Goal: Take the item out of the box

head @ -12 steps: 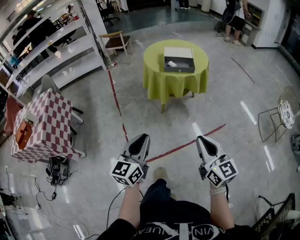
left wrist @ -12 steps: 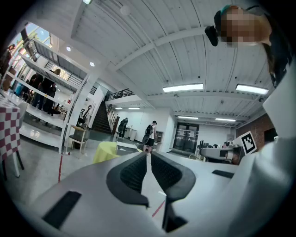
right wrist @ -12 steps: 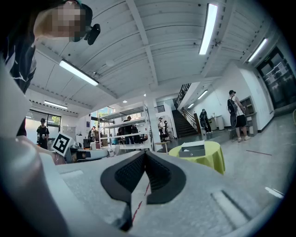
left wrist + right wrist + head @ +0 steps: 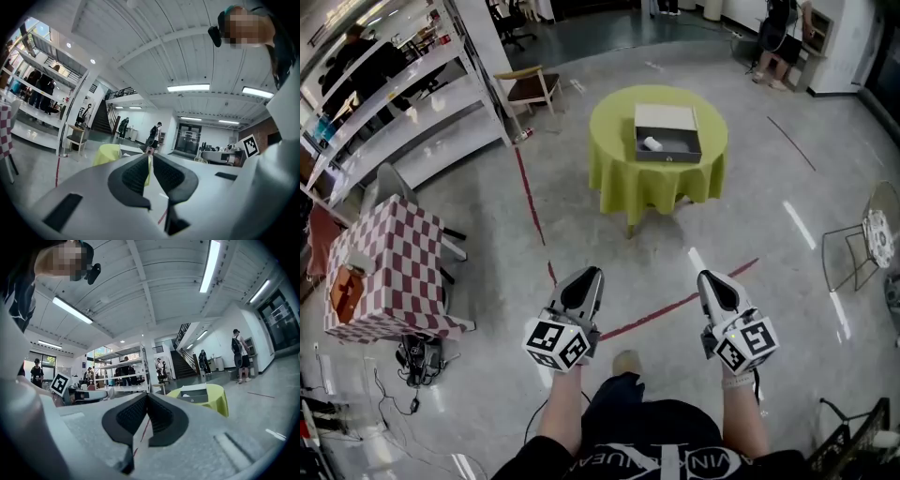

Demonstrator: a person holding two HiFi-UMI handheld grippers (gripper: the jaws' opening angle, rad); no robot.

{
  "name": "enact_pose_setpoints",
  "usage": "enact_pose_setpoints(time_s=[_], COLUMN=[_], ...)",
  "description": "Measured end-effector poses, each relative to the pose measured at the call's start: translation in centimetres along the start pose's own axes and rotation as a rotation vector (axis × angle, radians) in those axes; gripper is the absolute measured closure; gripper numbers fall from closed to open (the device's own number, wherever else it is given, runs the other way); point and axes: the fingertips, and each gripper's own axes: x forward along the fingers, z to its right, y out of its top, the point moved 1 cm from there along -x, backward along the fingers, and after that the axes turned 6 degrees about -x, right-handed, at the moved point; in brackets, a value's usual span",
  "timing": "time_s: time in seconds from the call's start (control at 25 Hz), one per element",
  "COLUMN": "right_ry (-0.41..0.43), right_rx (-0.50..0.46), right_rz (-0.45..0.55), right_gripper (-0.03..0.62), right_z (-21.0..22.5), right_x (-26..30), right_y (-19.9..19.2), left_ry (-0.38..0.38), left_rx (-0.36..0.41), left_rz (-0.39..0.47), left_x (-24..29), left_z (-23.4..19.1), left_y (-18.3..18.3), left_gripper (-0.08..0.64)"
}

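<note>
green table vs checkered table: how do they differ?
The green table is round with a plain yellow-green cloth; the checkered table is boxy in red-and-white checks. The green table carries an open grey box holding a small white item; the checkered table bears a brown object. Both are draped in cloth.

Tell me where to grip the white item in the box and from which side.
Grip the white item across its short width, coming straight down: it lies flat on the floor of the open box, near the left wall in the head view, so the walls probably block a sideways approach. Its finer shape is too small to tell.
</note>
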Motion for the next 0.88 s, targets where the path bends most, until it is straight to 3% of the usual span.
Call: enact_pose_setpoints(time_s=[0.36,0.88], right_ry=[-0.043,-0.065], right_rx=[0.020,0.073], right_rz=[0.007,-0.026], right_gripper=[0.586,0.586], right_z=[1.9,3.5], right_x=[5.4,10.1], right_y=[-0.6,-1.8], left_ry=[-0.039,-0.009], left_rx=[-0.017,-0.055], left_rz=[-0.024,-0.059], left_x=[4.1,5.8], left_z=[-4.8,-9.5], left_y=[0.7,-0.2], left_gripper=[0.528,0.528])
